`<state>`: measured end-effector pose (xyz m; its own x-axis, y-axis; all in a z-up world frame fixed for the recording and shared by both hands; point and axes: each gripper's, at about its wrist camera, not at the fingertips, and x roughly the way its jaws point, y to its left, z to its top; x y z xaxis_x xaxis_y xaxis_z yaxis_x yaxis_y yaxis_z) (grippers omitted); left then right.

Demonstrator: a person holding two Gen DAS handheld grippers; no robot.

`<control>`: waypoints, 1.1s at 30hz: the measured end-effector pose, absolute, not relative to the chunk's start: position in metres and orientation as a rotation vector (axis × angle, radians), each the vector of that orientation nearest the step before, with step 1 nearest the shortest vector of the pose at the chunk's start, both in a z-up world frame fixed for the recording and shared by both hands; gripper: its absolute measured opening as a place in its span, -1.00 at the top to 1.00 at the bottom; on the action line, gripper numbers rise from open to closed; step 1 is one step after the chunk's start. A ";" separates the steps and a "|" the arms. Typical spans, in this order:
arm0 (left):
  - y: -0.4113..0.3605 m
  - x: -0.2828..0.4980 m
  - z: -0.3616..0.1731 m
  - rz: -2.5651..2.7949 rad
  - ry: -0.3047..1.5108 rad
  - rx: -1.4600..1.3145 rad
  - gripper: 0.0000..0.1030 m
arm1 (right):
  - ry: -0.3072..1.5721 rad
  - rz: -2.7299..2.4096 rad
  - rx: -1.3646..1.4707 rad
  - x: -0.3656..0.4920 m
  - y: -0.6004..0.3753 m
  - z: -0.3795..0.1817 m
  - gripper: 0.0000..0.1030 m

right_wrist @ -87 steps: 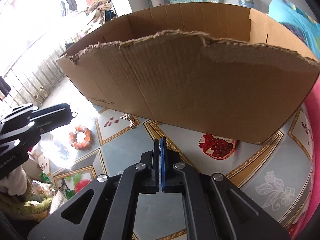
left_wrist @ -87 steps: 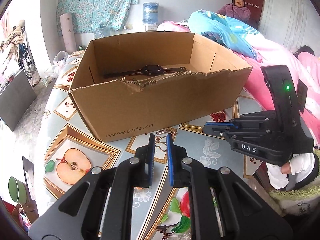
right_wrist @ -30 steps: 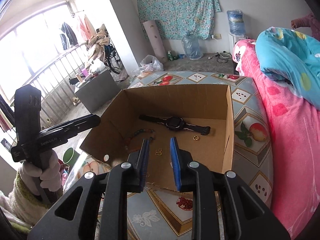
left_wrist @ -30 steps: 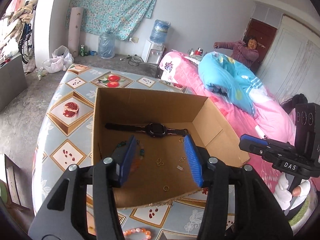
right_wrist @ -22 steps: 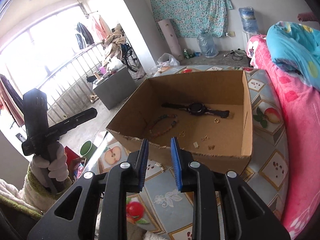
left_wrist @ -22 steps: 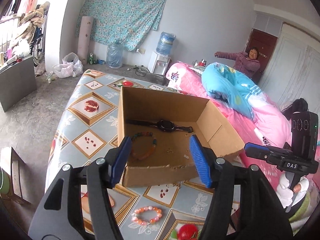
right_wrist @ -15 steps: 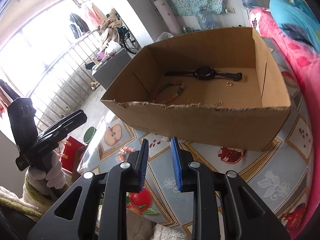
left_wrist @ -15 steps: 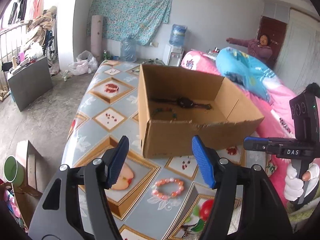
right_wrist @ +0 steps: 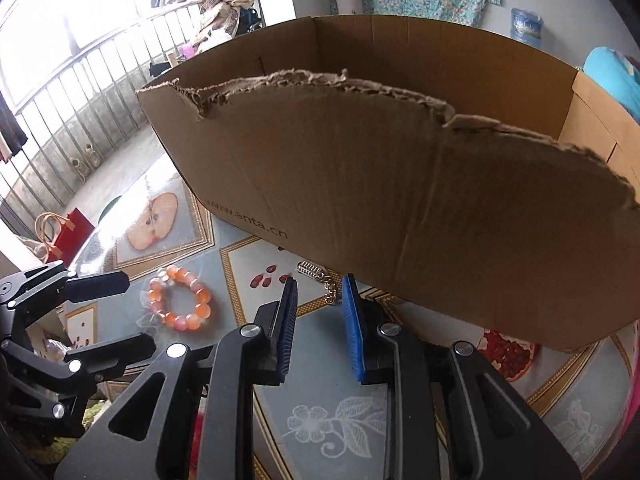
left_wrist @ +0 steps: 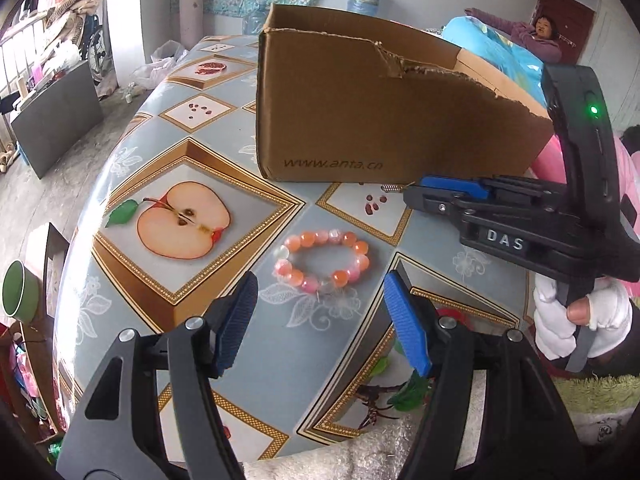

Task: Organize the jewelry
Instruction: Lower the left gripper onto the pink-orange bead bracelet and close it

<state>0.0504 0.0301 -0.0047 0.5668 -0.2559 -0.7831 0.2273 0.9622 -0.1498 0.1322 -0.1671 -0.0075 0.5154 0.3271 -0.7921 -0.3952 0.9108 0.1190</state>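
Observation:
An orange and pink bead bracelet (left_wrist: pixel 322 262) (right_wrist: pixel 178 300) lies on the tablecloth in front of the cardboard box (left_wrist: pixel 360 120) (right_wrist: pixel 400 200). My left gripper (left_wrist: pixel 320 280) (right_wrist: pixel 140 312) is open wide, low over the table, with the bracelet just ahead of its blue pads. A small metal charm on a chain (right_wrist: pixel 312 270) (left_wrist: pixel 392 188) lies at the foot of the box. My right gripper (right_wrist: pixel 320 284) (left_wrist: pixel 412 194) is open by a narrow gap; the chain lies just beyond its tips, untouched. The box's inside is hidden from both views.
The tablecloth (left_wrist: pixel 180 120) shows fruit pictures and drops off at the near edge. A green cup (left_wrist: pixel 18 288) stands below on the left, a red bag (right_wrist: pixel 68 236) on the floor. A person (left_wrist: pixel 536 36) is on the pink bed beyond the box.
Both grippers came down from above the box to the table in front of it. The box's contents dropped out of sight. The left jaws spread wider early on.

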 end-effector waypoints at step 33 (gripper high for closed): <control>-0.016 0.056 0.006 -0.344 0.904 0.059 -0.21 | 1.041 0.352 0.373 0.099 -0.284 -0.031 0.93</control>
